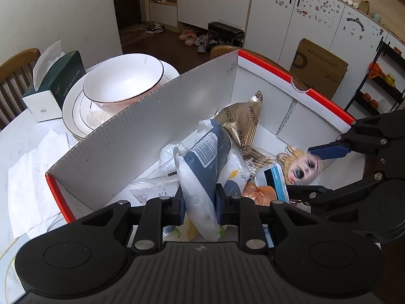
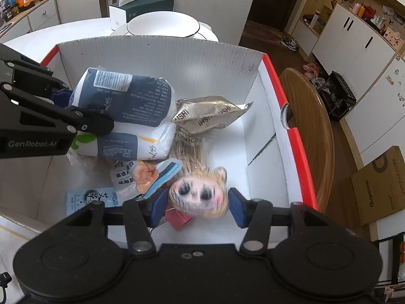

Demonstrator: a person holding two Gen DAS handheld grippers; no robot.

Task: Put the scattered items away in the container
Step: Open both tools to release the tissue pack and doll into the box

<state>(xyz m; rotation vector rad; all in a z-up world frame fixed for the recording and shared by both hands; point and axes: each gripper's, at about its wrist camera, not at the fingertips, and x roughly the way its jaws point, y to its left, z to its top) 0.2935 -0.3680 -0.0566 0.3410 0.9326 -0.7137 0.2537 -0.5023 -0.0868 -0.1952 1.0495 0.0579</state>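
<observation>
1. Box (image 2: pixel 162 58) of white corrugated board with a red rim stands on the white counter (image 2: pixel 76 29); both claws hang over its open top, pointing steeply down.
2. Left claw (image 1: pixel 200 206) is clamped on a blue-and-white soft pack (image 1: pixel 202 177), its blue pads pressing the pack from both sides; the pack is held inside the box, above the other contents.
3. Right claw (image 2: pixel 196 209) has its jaws apart, with a doll head (image 2: pixel 198 193) between them. The head has yellow hair and dark smeared eyes. Its right side is clear of the right pad; whether the left pad touches it I cannot tell.
4. Already in the box: a gold foil packet (image 2: pixel 210 115) near the far wall, a bag of toothpicks (image 2: pixel 188 149) below it, an orange-filled pouch (image 2: pixel 146 177), a light blue flat packet (image 2: pixel 86 198) on the floor of the box, and a small red block (image 2: pixel 178 219) just under the doll head.
5. Beyond the box on the counter sit a white bowl (image 1: pixel 121 78) on stacked plates (image 1: pixel 73 106), a dark green tissue box (image 1: pixel 59 81) and a crumpled paper sheet (image 1: pixel 30 177).
</observation>
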